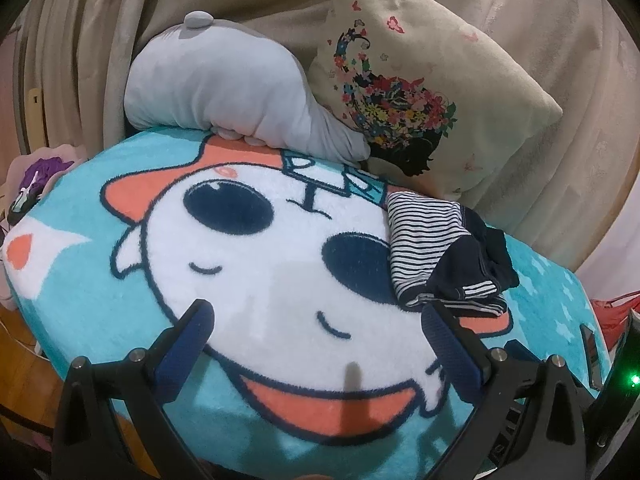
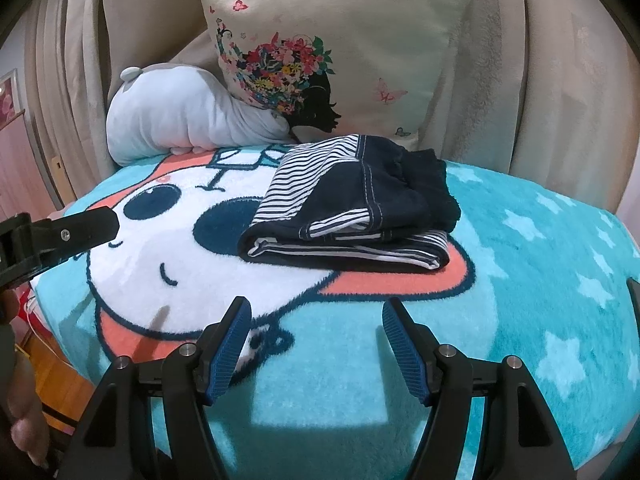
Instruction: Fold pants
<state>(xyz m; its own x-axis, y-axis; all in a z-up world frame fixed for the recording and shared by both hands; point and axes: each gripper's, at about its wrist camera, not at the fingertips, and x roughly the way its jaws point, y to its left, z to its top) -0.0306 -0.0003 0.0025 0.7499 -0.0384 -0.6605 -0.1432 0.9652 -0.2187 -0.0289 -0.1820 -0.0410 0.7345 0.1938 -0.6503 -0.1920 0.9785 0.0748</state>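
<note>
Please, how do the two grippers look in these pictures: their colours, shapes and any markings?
Both are alike. The left gripper and right gripper have black angular plastic frames with silver round bolts. Their jaws carry blue ribbed pads. A green light glows on a dark device at the right edge of the left view. No cables or sleeves are visible.

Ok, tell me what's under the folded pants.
The pants lie on the cartoon blanket, over its orange patch and part of the white face. Whatever print sits directly beneath them is covered.
</note>
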